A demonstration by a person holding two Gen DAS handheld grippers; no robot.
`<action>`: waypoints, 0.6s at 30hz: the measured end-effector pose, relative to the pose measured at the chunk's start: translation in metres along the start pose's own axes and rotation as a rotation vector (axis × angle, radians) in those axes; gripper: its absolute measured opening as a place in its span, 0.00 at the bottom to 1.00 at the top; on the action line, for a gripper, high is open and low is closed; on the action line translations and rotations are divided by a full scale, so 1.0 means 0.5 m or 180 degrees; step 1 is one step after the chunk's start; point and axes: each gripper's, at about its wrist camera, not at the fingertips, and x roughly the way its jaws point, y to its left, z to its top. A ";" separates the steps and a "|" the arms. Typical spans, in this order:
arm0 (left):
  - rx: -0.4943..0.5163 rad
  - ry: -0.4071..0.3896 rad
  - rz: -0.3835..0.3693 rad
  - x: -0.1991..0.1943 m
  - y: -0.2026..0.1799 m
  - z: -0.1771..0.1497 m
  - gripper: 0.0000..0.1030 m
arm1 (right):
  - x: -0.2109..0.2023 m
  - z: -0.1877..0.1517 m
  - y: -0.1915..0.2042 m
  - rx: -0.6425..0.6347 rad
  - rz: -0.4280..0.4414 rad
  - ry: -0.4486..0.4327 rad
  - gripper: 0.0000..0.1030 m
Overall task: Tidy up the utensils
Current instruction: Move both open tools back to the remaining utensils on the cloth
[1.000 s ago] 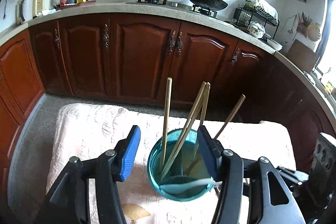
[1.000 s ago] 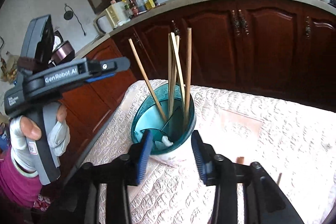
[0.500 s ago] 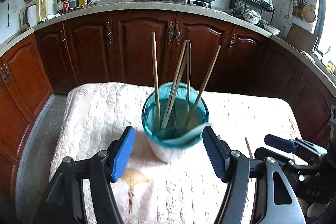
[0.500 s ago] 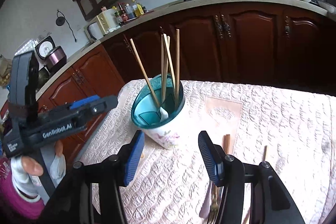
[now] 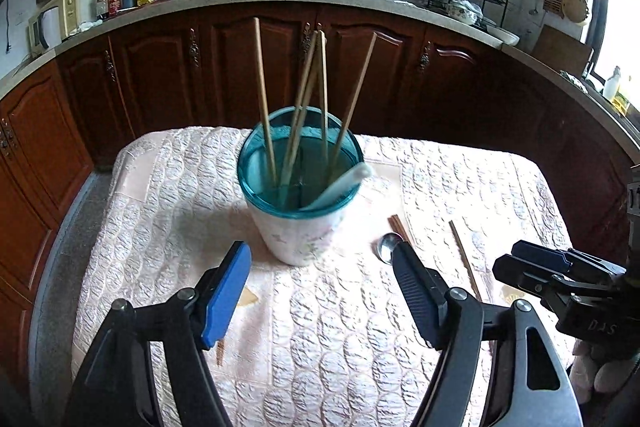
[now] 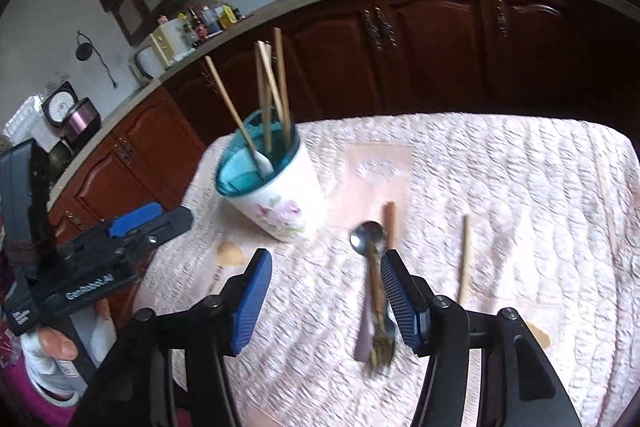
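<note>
A white floral holder with a teal rim [image 5: 298,203] stands on the quilted table and holds several wooden chopsticks [image 5: 264,99] and a white spoon [image 5: 344,183]. It also shows in the right wrist view [image 6: 276,195]. A metal spoon [image 6: 368,239], a fork [image 6: 382,339], a brown chopstick pair [image 6: 389,223] and a single chopstick [image 6: 464,259] lie to the holder's right. My left gripper [image 5: 320,291] is open and empty, a little in front of the holder. My right gripper [image 6: 324,299] is open and empty, above the table just left of the spoon and fork.
The table is covered by a pink quilted cloth [image 5: 360,347]. Dark wooden cabinets [image 5: 160,75] and a counter with a stove, a pot and a wok stand behind it. The left gripper body [image 6: 100,267] shows at the left of the right wrist view.
Both grippers have pulled back from the holder and stand wider open. The loose spoon, fork and chopsticks on the cloth have come into view.
</note>
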 end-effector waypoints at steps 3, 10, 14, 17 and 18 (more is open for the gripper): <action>-0.0012 0.0049 -0.0051 0.006 -0.006 -0.010 0.73 | 0.002 -0.017 -0.020 0.0041 -0.0085 0.0053 0.59; 0.0002 0.0244 -0.0097 0.040 -0.009 -0.041 0.74 | 0.047 -0.044 -0.068 0.0173 -0.0247 0.0186 0.58; 0.0025 0.0334 -0.0103 0.061 -0.011 -0.054 0.74 | 0.096 -0.047 -0.088 0.0173 -0.0292 0.0298 0.46; 0.0051 0.0373 -0.0087 0.075 -0.015 -0.061 0.74 | 0.134 -0.042 -0.092 0.0142 -0.0284 0.0381 0.40; 0.0057 0.0384 -0.0077 0.079 -0.015 -0.064 0.74 | 0.149 -0.040 -0.091 0.0124 -0.0288 0.0418 0.39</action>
